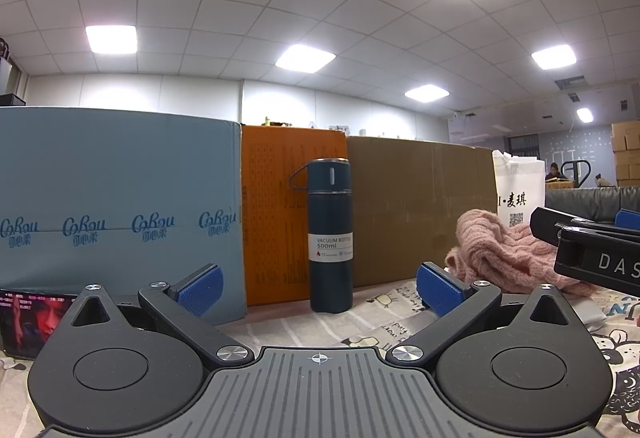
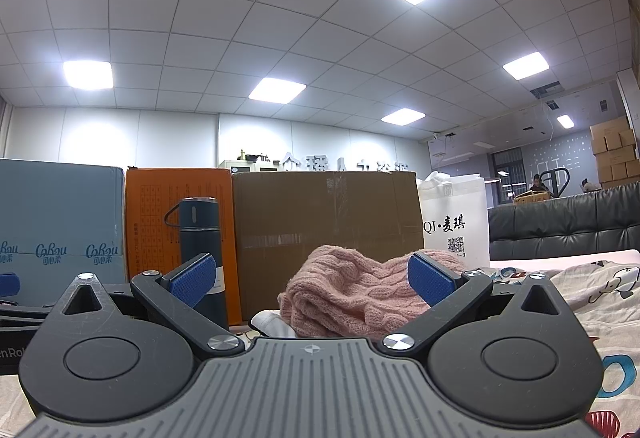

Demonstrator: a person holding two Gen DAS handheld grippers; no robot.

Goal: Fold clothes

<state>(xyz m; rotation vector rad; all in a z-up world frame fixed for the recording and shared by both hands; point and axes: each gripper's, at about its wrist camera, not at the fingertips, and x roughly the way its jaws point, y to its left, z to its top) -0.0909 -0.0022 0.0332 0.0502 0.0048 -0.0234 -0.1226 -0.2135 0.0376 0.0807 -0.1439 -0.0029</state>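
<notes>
- Left wrist view: the left tool [image 1: 320,288] sits low and level over the printed sheet [image 1: 384,322], its two blue-padded fingers [image 1: 200,290] spread wide with nothing between them.
- It points straight at a dark blue bottle [image 1: 331,238] that stands upright on the sheet, in front of an orange box [image 1: 276,213].
- A blue-grey box [image 1: 116,205] stands to the left of the orange one, and a brown cardboard box [image 1: 416,205] to its right.
- The pink knitted sweater [image 1: 504,254] lies crumpled on the sheet to the right, just beyond the right-hand finger, untouched by this tool.
- The right tool [image 1: 592,250] enters from the right edge, lying over the far side of the sweater; from here I cannot tell whether it touches the knit.
- A white bag [image 1: 520,189] stands behind the sweater.
- A phone screen [image 1: 28,318] shows at the lower left.
- Right wrist view: the right tool [image 2: 312,280] is held low and level, jaws wide apart and gripping nothing.
- The sweater [image 2: 348,294] lies bunched between and just past the fingers; the right-hand pad [image 2: 430,280] overlaps the knit, though contact is unclear.
- A white cloth [image 2: 276,324] peeks out under the sweater's left edge.
- The bottle [image 2: 200,238] stands behind the left-hand finger, the brown box [image 2: 324,222] behind the sweater, and the bag [image 2: 456,217] to the right.
- The sheet [image 2: 600,290] spreads to the right, with a dark sofa [image 2: 568,226] beyond.
</notes>
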